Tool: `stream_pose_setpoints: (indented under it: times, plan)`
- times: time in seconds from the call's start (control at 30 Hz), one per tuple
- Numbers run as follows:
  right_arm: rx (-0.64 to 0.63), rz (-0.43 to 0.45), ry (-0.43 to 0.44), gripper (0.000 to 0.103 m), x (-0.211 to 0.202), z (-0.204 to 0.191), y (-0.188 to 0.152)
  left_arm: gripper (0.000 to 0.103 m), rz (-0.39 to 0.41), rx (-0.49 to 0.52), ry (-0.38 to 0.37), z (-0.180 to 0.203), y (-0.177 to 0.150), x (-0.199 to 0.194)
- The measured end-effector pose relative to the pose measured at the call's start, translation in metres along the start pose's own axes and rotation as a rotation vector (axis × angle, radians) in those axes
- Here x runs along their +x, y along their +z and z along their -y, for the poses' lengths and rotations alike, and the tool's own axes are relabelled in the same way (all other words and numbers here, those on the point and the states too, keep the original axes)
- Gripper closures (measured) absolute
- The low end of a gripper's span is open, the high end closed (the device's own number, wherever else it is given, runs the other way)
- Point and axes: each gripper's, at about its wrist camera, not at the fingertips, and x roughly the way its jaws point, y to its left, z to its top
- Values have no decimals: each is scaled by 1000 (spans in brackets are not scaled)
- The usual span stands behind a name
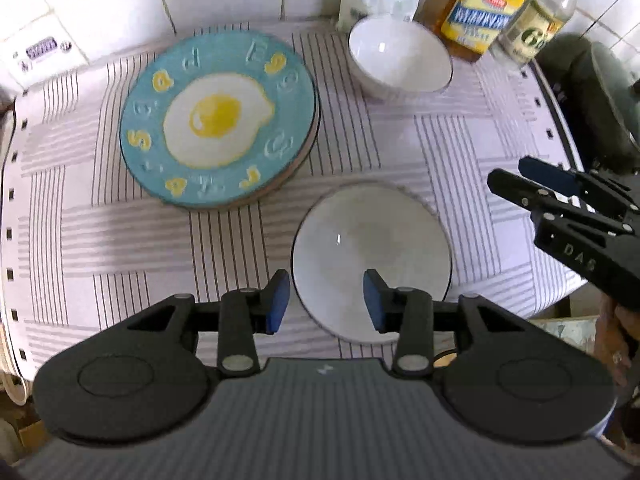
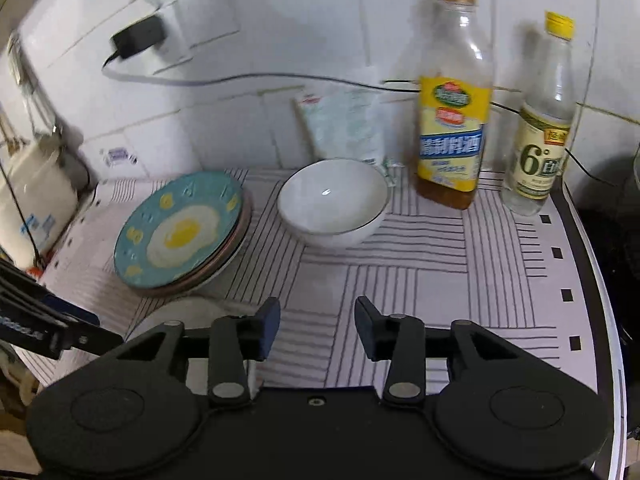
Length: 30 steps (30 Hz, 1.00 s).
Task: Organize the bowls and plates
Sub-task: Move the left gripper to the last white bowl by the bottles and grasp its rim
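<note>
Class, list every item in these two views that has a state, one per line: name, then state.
left gripper: open, holding nothing, straddling the near bowl's rim
right gripper: open, holding nothing
near bowl: upright, empty
far bowl: upright, empty
egg plate: face up, on top of a plate stack
yellow-label bottle: upright, capped, nearly empty
clear bottle: upright, capped

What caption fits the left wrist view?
Open left gripper poised at near white bowl; egg-print plate stack and far bowl behind.
</note>
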Motion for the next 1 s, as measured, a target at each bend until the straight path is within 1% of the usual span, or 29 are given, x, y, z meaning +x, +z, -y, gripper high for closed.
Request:
stream_pose_setpoints:
  times: [0.07,0.2,0.23,0.3,0.37,0.47,0.57,0.6,0.63,0.67,0.7,0.73,0.8,0.87,0.9,0.93,0.97,1.0]
  plan:
    - [18,-11,13,50,2,11,5,62,26,-2,-8,1,9,-6]
    - [60,-4,6,48,8,32,13,59,98,11,-21,4,27,-14]
    - [76,2,13,47,11,37,16,58,116,15,-26,6,33,-14]
    - [95,23,38,40,16,42,20,57,147,12,-31,10,45,-12]
    - [101,38,46,39,27,46,27,56,174,-1,-29,15,57,-7]
    - [136,35,26,39,46,51,36,55,179,-23,-48,17,75,4]
    - [173,25,48,39,64,58,45,55,198,-41,-35,20,89,20]
    - [177,12,57,40,71,59,48,55,209,-31,-33,21,94,28]
    - [174,8,58,40,77,59,50,55,216,-5,-47,23,98,35]
    - [170,9,51,40,83,60,51,55,219,42,-78,24,105,45]
    - [165,9,37,40,89,60,52,55,223,57,-78,25,109,51]
    - [165,0,27,40,95,61,55,55,234,57,-60,26,114,57]
    - [181,-13,47,40,106,65,59,55,252,67,-75,25,126,67]
    - [219,-21,61,40,115,70,61,55,246,51,-54,25,137,76]
    - [230,-24,62,45,118,72,62,54,244,53,-49,26,141,80]
    - [237,-25,61,48,121,73,63,54,238,57,-43,28,146,85]
    - [246,-30,56,53,122,75,63,54,229,57,-25,29,150,90]
    - [260,-34,56,54,123,77,63,52,222,56,-8,31,153,95]
